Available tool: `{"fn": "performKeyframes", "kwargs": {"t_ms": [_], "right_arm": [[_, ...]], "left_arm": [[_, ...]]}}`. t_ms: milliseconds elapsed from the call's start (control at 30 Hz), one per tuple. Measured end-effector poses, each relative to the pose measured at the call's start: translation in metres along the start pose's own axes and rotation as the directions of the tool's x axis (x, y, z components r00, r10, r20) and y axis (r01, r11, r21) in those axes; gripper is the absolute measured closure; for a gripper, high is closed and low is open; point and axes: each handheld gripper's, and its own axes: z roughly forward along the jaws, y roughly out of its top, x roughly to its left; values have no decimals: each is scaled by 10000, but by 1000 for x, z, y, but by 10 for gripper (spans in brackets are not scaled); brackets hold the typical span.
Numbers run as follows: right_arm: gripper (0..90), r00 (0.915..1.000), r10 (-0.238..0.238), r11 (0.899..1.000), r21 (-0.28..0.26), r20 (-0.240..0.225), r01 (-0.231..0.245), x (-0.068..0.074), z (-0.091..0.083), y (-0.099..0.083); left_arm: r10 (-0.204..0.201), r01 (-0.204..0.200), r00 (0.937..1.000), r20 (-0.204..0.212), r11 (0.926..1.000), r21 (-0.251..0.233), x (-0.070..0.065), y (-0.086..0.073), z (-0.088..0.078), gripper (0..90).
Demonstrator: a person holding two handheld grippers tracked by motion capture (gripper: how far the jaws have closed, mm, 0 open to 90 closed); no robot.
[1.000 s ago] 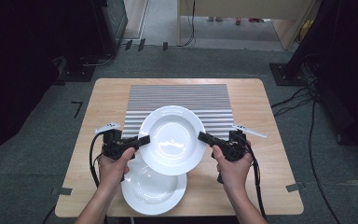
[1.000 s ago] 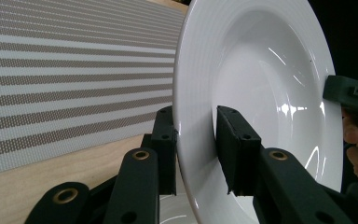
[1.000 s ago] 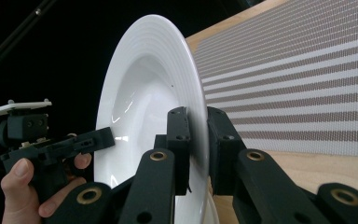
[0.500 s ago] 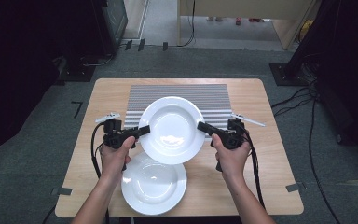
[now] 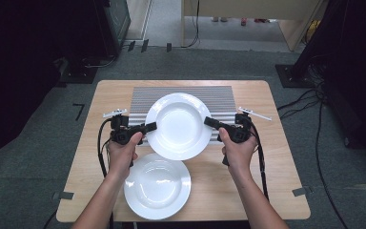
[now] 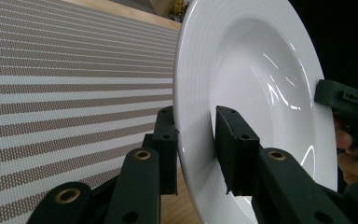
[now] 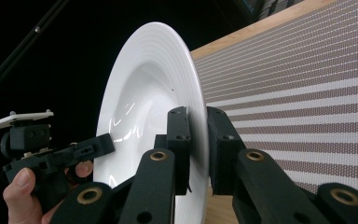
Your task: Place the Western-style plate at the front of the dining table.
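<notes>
A white deep plate (image 5: 178,125) hangs above the table, over the near edge of a striped placemat (image 5: 181,94). My left gripper (image 5: 148,127) is shut on the plate's left rim, and my right gripper (image 5: 209,121) is shut on its right rim. In the left gripper view the plate (image 6: 256,88) stands between the pads (image 6: 235,151), with the other gripper (image 6: 342,100) at its far rim. In the right gripper view the plate (image 7: 144,98) is pinched by my gripper (image 7: 196,147). A second white plate (image 5: 157,185) lies on the table near the front edge.
The wooden table (image 5: 276,162) has bare room right of the plates. Cables trail from both grippers along the forearms. Dark equipment and cables stand on the floor around the table.
Both grippers have carried the held plate away from the person, off the lower plate and toward the placemat. The lower plate stays in place.
</notes>
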Motion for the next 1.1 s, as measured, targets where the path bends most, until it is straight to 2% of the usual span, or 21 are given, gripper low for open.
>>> {"fn": "performKeyframes", "kwargs": {"t_ms": [300, 567, 700, 867, 933, 1000, 1100], "right_arm": [[828, 9998, 212, 9997, 103, -9, -211, -11, 11, 12], [831, 9996, 277, 9995, 151, 73, -278, -22, 26, 24], [827, 9983, 577, 9980, 238, 62, -578, -32, 34, 26], [824, 9918, 1269, 9917, 174, 154, -1271, -53, 51, 30], [824, 9913, 1303, 9913, 161, 188, -1306, -55, 54, 31], [823, 9900, 1366, 9904, 164, 363, -1373, -61, 64, 33], [824, 9863, 1580, 9873, 114, 473, -1587, -66, 70, 34]], "left_arm": [[-142, 144, 9998, -168, 9998, 102, 8, 11, 15, 708], [-399, 408, 9988, -289, 9987, 314, 22, 25, 33, 708], [-472, 489, 9982, -367, 9977, 479, 27, 29, 40, 712], [-515, 563, 9967, -622, 9954, 780, 38, 38, 58, 711], [-533, 588, 9962, -689, 9950, 802, 41, 40, 62, 711], [-844, 911, 9937, -736, 9915, 931, 52, 43, 72, 712], [-1002, 1077, 9921, -755, 9888, 1031, 57, 47, 78, 713]]}}
